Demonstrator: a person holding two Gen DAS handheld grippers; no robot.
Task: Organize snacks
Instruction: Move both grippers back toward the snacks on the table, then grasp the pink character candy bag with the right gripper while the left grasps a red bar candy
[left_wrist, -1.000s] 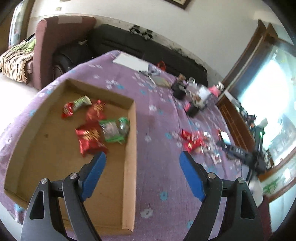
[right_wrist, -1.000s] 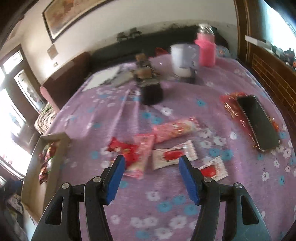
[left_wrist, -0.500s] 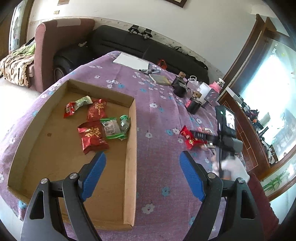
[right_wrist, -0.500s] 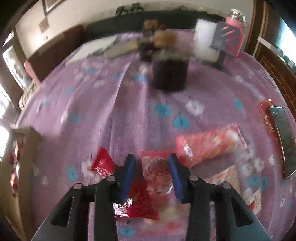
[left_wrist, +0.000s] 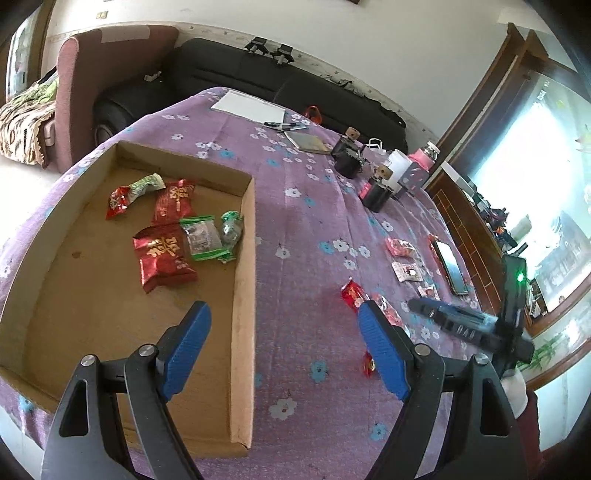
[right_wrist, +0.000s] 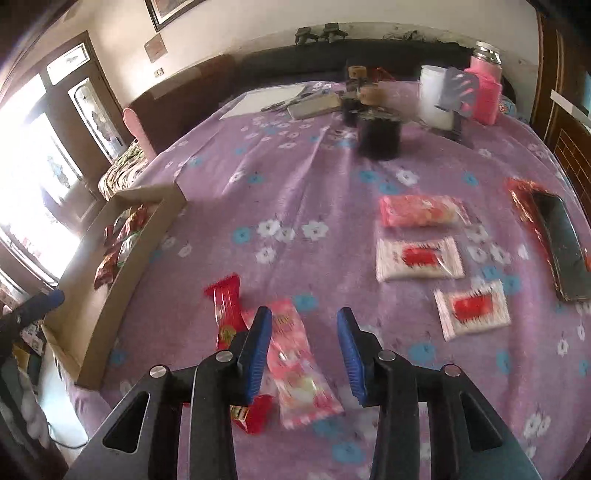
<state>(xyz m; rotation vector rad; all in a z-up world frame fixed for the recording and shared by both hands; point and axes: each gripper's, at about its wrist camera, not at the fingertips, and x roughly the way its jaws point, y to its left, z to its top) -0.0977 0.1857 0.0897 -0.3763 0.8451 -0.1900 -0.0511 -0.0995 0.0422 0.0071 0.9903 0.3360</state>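
Observation:
A shallow cardboard tray (left_wrist: 245, 258) on the purple cloth holds several snack packs, among them a red one (left_wrist: 162, 254) and a green one (left_wrist: 201, 238). My left gripper (left_wrist: 282, 310) hangs open over the tray's right wall with nothing in it. My right gripper (right_wrist: 303, 314), also in the left wrist view (left_wrist: 415, 304), stands low over the loose snacks. A pink snack pack (right_wrist: 295, 365) lies between its jaws, close to the left pad, with cloth showing at the right pad. A red pack (right_wrist: 226, 314) lies just left of it. The tray (right_wrist: 110, 291) is further left.
To the right lie another pink pack (right_wrist: 421, 210), two white packs (right_wrist: 417, 258) (right_wrist: 471, 310) and a phone (right_wrist: 561, 243). Dark jars (right_wrist: 378, 136), a white cup (right_wrist: 434, 98), a pink bottle (right_wrist: 484, 92) and paper (right_wrist: 266, 99) stand at the back. A sofa runs behind.
The right gripper's jaws narrowed around the pink pack, then the view drew back and left, so the tray now shows. The left gripper has stayed open in place.

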